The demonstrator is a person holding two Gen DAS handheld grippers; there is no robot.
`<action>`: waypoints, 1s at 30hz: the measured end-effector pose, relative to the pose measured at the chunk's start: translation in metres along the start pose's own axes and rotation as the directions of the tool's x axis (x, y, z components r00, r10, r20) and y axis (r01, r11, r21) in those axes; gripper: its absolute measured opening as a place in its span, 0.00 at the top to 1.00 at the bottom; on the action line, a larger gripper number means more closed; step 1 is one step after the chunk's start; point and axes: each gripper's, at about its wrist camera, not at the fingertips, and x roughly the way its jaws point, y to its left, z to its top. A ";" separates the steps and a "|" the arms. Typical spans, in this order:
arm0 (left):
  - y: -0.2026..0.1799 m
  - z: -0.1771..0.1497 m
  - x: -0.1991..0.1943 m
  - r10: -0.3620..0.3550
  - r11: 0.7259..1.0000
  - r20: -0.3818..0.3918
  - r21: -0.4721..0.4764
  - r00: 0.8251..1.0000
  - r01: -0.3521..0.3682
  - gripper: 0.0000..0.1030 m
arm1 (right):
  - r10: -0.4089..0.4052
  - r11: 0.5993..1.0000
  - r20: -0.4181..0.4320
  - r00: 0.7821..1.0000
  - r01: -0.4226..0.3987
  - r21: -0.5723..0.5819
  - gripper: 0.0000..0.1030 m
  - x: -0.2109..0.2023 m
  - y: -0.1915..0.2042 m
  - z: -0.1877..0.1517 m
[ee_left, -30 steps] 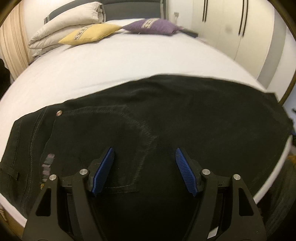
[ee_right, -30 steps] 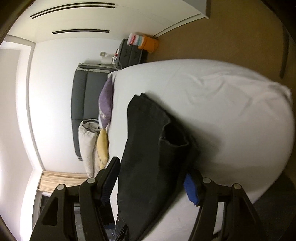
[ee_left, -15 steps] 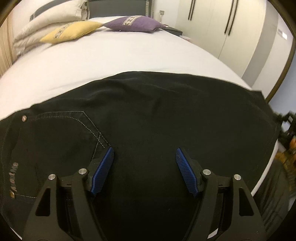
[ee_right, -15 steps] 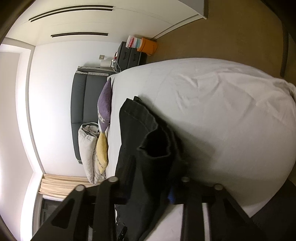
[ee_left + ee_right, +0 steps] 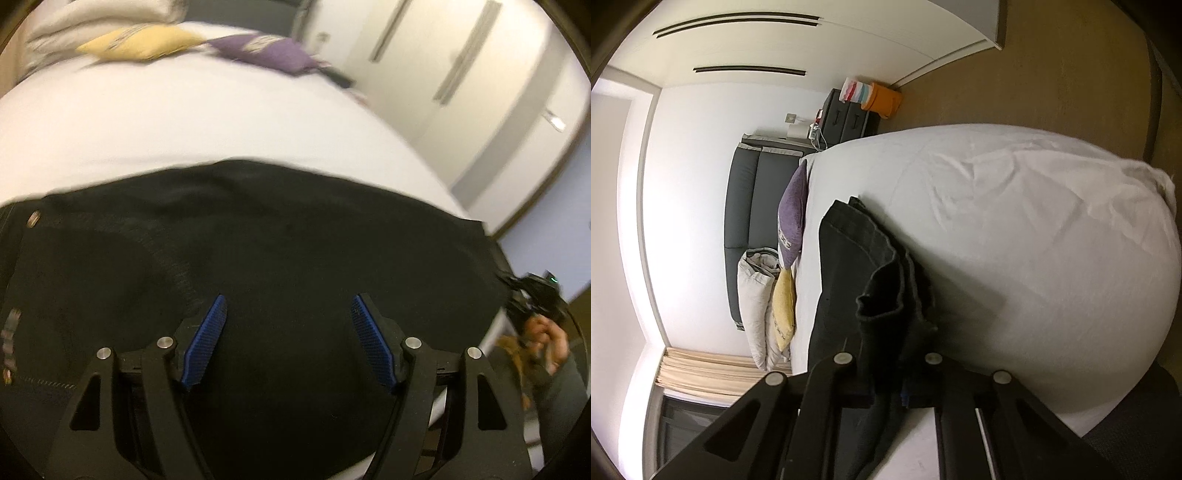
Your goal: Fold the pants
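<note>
Right hand-held gripper (image 5: 886,391) has just clamped onto the black jeans' (image 5: 295,251) hem end, left hand-held gripper (image 5: 289,343) spread wide above them — fold's ready to begin!

Bed with white sheet: supporting surface

The bed (image 5: 184,125) carries black pants (image 5: 295,258) spread across its near edge. A yellow pillow (image 5: 144,42) and a purple pillow (image 5: 269,51) lie side by side at the head end, beside a folded white duvet (image 5: 753,295). The sheet is wrinkled near the foot end.
</note>
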 end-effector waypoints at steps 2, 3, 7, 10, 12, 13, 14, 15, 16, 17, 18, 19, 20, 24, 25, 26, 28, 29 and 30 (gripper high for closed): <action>-0.001 0.001 0.009 0.007 1.000 -0.033 0.011 0.999 -0.007 0.33 | -0.013 1.000 0.005 1.000 0.013 -0.012 0.92 0.000 0.002 0.000; 0.003 -0.001 0.015 0.009 1.000 -0.055 -0.009 0.998 -0.010 0.33 | -0.019 1.000 0.007 1.000 0.019 -0.018 0.92 0.000 0.003 0.000; 0.038 -0.009 0.003 -0.051 0.994 -0.030 -0.102 0.998 0.048 0.33 | -0.031 0.999 0.009 0.999 0.032 -0.029 0.92 -0.001 0.005 0.001; 0.059 -0.016 -0.025 0.029 0.994 -0.009 -0.101 1.000 -0.030 0.33 | -0.039 0.999 0.016 0.999 0.040 -0.034 0.92 -0.001 0.005 0.001; 0.073 -0.024 -0.046 0.081 0.991 0.005 -0.105 0.997 -0.080 0.33 | -0.045 0.998 0.020 0.999 0.045 -0.040 0.92 -0.001 0.007 0.002; 0.074 -0.024 -0.052 0.075 0.991 0.011 -0.110 0.997 -0.073 0.33 | -0.047 0.998 0.021 0.999 0.048 -0.044 0.92 -0.002 0.008 0.002; 0.069 -0.023 -0.061 0.108 0.990 0.024 -0.089 0.994 -0.105 0.33 | -0.051 0.997 0.023 0.998 0.052 -0.049 0.92 -0.002 0.008 0.002; 0.062 -0.022 -0.064 0.123 0.991 0.032 -0.065 0.992 -0.121 0.33 | -0.054 0.997 0.025 0.998 0.055 -0.054 0.92 -0.002 0.009 0.002; 0.050 -0.018 -0.065 0.109 0.994 0.042 -0.034 0.993 -0.107 0.33 | -0.057 0.997 0.030 0.998 0.059 -0.058 0.92 -0.003 0.010 0.002; 0.044 -0.016 -0.063 0.078 0.996 0.044 -0.035 0.996 -0.077 0.33 | -0.063 0.996 0.036 0.997 0.065 -0.062 0.92 -0.003 0.011 0.002; 0.037 -0.014 -0.059 0.042 0.998 0.041 -0.046 0.998 -0.040 0.33 | -0.071 0.995 0.041 0.997 0.073 -0.067 0.92 -0.003 0.012 0.001; 0.030 -0.011 -0.049 -0.008 0.997 0.028 -0.078 1.000 0.010 0.33 | -0.077 0.994 0.046 0.996 0.080 -0.071 0.92 -0.004 0.014 0.001; 0.025 -0.008 -0.039 -0.037 0.994 0.016 -0.106 0.999 0.038 0.33 | -0.081 0.993 0.049 0.995 0.085 -0.077 0.92 -0.004 0.015 0.001; 0.013 0.004 -0.006 -0.089 0.988 -0.044 -0.127 0.995 0.083 0.33 | -0.128 0.982 0.066 0.990 0.136 -0.131 0.94 -0.005 0.026 0.001; 0.010 0.004 0.000 -0.094 0.988 -0.061 -0.132 0.994 0.085 0.33 | -0.142 0.977 0.073 0.987 0.151 -0.147 0.94 -0.006 0.030 0.000; 0.008 0.005 0.003 -0.085 0.989 -0.061 -0.130 0.995 0.076 0.33 | -0.154 0.972 0.081 0.985 0.166 -0.166 0.94 -0.006 0.035 -0.001; 0.005 0.011 0.008 -0.088 0.988 -0.056 -0.132 0.995 0.080 0.33 | -0.179 0.956 0.101 0.979 0.197 -0.217 0.94 -0.007 0.048 -0.004; 0.007 0.014 0.008 -0.106 0.983 -0.055 -0.154 0.993 0.096 0.33 | -0.189 0.944 0.112 0.976 0.212 -0.254 0.94 -0.007 0.056 -0.007; 0.009 0.014 0.007 -0.111 0.981 -0.055 -0.168 0.992 0.101 0.33 | -0.205 0.916 0.128 0.970 0.237 -0.325 0.94 -0.006 0.074 -0.014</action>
